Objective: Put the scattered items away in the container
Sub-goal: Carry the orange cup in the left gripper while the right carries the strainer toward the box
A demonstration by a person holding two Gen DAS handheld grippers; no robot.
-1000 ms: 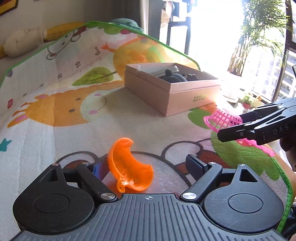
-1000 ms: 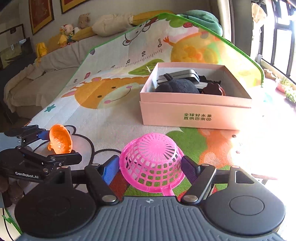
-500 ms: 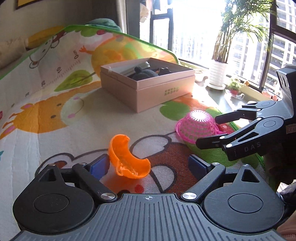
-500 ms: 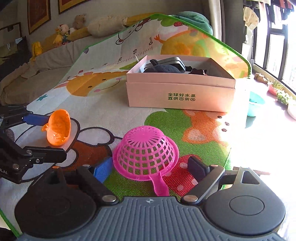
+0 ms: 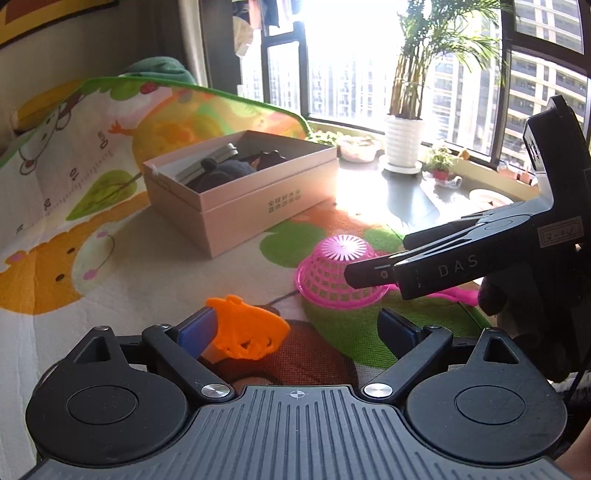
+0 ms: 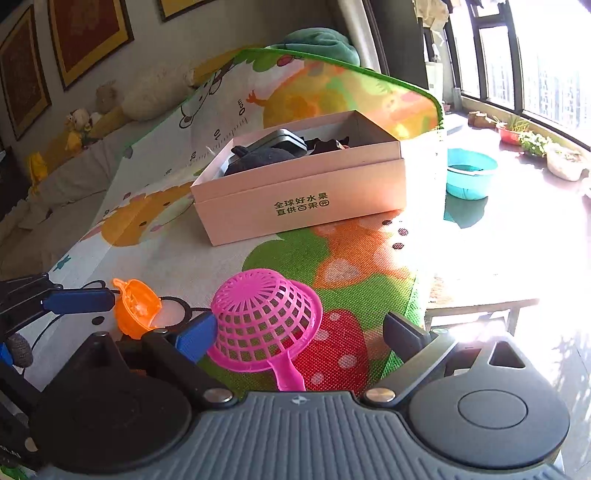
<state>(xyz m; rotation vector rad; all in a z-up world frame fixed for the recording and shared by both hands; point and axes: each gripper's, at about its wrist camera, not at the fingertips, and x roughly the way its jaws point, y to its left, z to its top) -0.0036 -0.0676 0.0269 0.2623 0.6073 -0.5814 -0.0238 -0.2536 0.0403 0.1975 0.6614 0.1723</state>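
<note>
Both grippers' jaws have just been opening and stand spread: the left gripper (image 5: 297,325) around the orange scoop (image 5: 245,334), the right gripper (image 6: 301,332) around the pink strainer (image 6: 264,319). Centre each toy between the pads, then squeeze gently, since thin plastic probably skids on the play mat (image 6: 354,291).

Bright sun thru tall black-framed windows (image 5: 369,55) ahead and right of the left claw; high-rise blocks outside. On the dark sill (image 5: 410,192) a palm in a ribbed white pot (image 5: 404,142), small potted plants beside it. Glare washes out the sill and the near table edge.

Seen from the right claw: teal basin (image 6: 470,177) ahead-right, on the sill by more small pots. Ahead-left, pale wall w/ gold-and-red framed pictures (image 6: 88,33). Below them a sofa in a light cover (image 6: 62,177), plush toys (image 6: 79,120) and a long cream cushion (image 6: 151,98) along its back. Green bundle of cloth (image 6: 321,40) far ahead, by a pale curtain.

Under both claws a cartoon-print play mat (image 6: 159,240), green-edged, far end curling up.
</note>
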